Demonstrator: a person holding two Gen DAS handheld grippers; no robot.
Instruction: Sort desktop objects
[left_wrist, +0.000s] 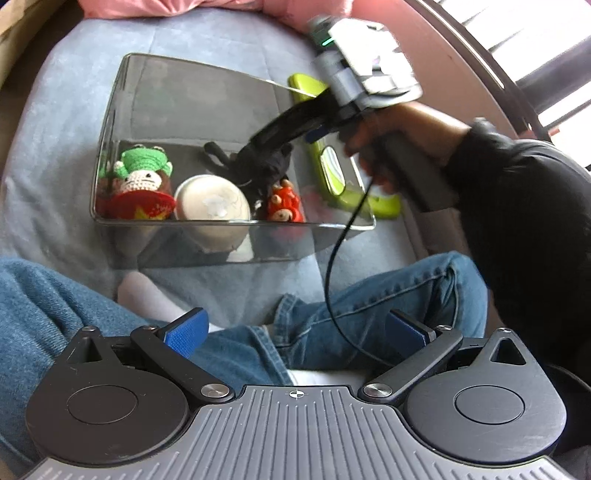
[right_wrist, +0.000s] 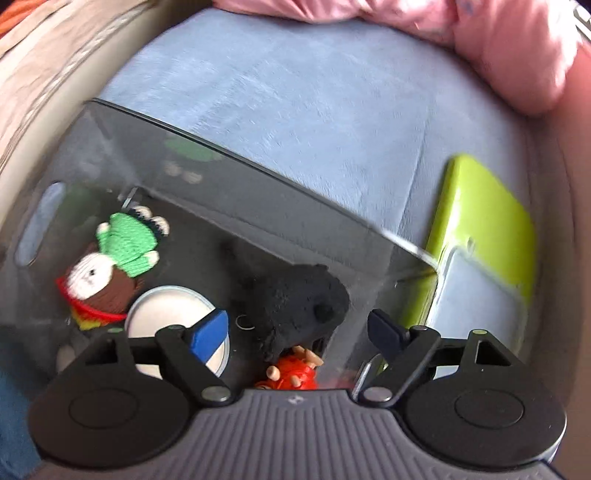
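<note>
Four toys inside clear bin (left_wrist: 110, 122), mid-frame: crochet doll (left_wrist: 142, 181), round tin (left_wrist: 212, 203), black plush (right_wrist: 295, 306), red figure (left_wrist: 284, 205). Right gripper (right_wrist: 299, 332) spread above plush, grasping nothing. Left gripper (left_wrist: 295, 325) released, lower frame. Green case (right_wrist: 484, 236) right of bin.

Setting: a home, most likely a bedroom. The work surface is a bed covered with a soft blue blanket (left_wrist: 229, 40), with pink bedding (right_wrist: 509, 48) bunched at its far edge. A person in jeans (left_wrist: 388, 299) and white socks (left_wrist: 147, 295) sits cross-legged on it. A window with bars (left_wrist: 546, 55) admits daylight.
</note>
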